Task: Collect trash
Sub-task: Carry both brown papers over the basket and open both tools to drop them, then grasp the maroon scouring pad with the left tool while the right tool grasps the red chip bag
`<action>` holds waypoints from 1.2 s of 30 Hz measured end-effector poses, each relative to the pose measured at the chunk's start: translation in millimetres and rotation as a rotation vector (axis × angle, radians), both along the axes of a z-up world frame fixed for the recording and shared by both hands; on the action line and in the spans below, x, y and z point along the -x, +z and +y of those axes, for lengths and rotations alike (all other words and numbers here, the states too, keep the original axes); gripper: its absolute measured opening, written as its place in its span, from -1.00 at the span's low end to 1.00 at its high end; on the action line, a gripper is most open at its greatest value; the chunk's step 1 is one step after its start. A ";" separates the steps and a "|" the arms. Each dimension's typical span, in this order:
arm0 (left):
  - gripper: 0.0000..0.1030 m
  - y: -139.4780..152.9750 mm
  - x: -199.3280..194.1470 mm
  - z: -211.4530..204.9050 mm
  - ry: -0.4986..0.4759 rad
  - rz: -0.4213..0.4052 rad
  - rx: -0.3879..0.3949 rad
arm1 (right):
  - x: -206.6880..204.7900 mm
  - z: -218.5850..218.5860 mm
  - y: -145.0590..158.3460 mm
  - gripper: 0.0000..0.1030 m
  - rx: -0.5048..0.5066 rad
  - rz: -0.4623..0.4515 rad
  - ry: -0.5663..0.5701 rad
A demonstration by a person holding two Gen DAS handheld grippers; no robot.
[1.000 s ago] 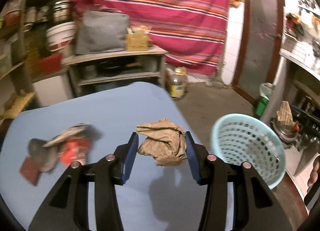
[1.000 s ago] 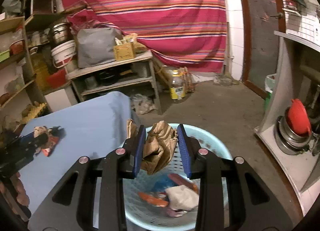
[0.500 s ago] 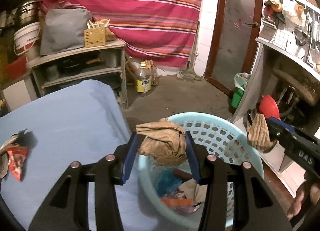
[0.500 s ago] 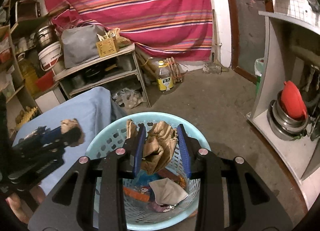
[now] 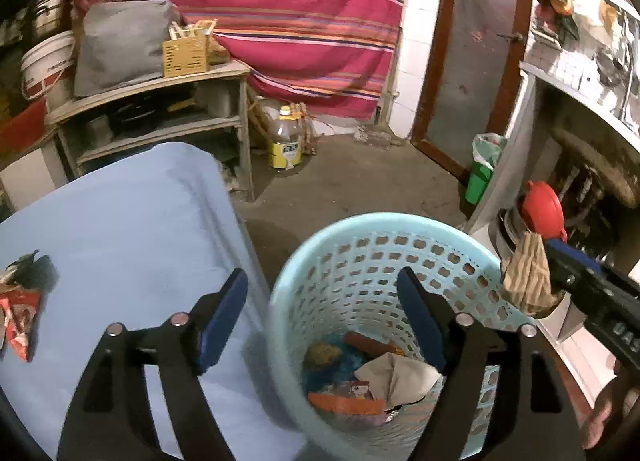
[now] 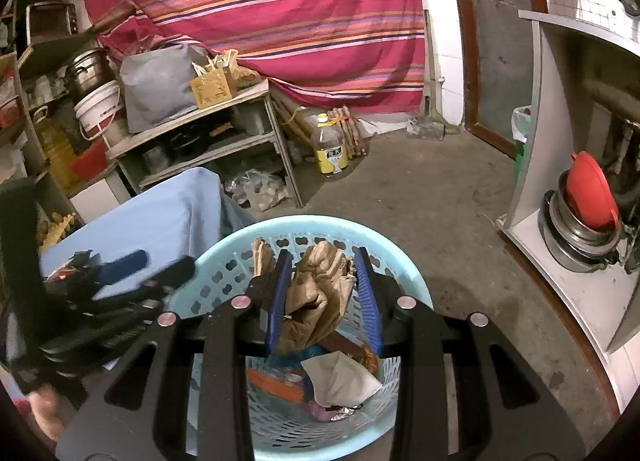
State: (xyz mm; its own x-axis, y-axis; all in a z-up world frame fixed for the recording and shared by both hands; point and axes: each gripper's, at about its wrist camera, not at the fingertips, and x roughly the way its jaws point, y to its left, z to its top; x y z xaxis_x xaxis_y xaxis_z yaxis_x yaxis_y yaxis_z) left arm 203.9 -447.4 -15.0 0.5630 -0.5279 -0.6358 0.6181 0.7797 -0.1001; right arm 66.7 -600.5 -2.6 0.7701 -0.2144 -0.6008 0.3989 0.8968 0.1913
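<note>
A light blue perforated basket [image 5: 372,233] stands on the floor beside the blue table [image 5: 120,221]; it holds several pieces of trash, with a crumpled paper [image 5: 394,375] on top. My left gripper [image 5: 320,317] is open and empty over the basket's left rim. My right gripper [image 6: 324,293] is shut on a crumpled brown paper [image 6: 316,293] above the basket [image 6: 404,261]; that paper also shows at the right of the left wrist view [image 5: 526,273]. A red wrapper [image 5: 20,317] and other scraps lie at the table's left edge.
A shelf unit [image 5: 160,109] with a grey bag, bucket and pots stands behind the table. A yellow-labelled bottle [image 5: 286,139] stands on the concrete floor. A counter with stacked pots and a red lid [image 6: 588,197] is on the right. A door [image 5: 468,61] lies behind.
My left gripper has opened and its crumpled brown paper has dropped out, now out of sight. My right gripper has stayed over the basket, still shut on its paper.
</note>
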 end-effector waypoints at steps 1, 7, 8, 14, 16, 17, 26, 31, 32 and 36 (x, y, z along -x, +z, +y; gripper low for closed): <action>0.59 2.0 -0.4 5.5 0.009 -0.001 0.002 | -0.9 0.8 -0.5 -0.36 0.003 0.003 0.002; 0.68 16.5 -2.4 52.4 0.068 -0.001 0.020 | -13.4 12.9 -1.9 0.24 0.032 -0.001 0.008; 0.68 18.9 -2.0 60.0 0.077 -0.003 0.023 | -16.4 14.6 -3.1 0.63 0.034 0.000 0.009; 0.71 38.3 -0.3 124.9 0.137 -0.049 0.027 | -26.7 27.4 0.8 0.92 0.023 0.010 -0.031; 0.79 42.2 -1.0 152.8 0.167 -0.061 0.021 | -28.3 40.6 9.9 0.92 0.026 -0.018 -0.026; 0.79 42.8 -1.0 165.7 0.182 -0.066 0.020 | -28.5 44.9 12.4 0.92 0.023 -0.028 -0.021; 0.85 40.5 -12.8 304.9 0.369 -0.130 -0.059 | -69.7 121.4 13.0 0.92 -0.005 -0.020 0.114; 0.85 26.7 -24.3 376.0 0.459 -0.098 -0.049 | -99.9 170.1 0.6 0.92 0.014 0.034 0.175; 0.85 22.1 -26.7 387.9 0.477 -0.091 -0.050 | -102.5 176.2 -1.8 0.92 0.015 0.040 0.183; 0.85 1.9 -30.0 421.1 0.527 -0.075 -0.085 | -117.2 203.8 -10.8 0.92 0.045 0.069 0.186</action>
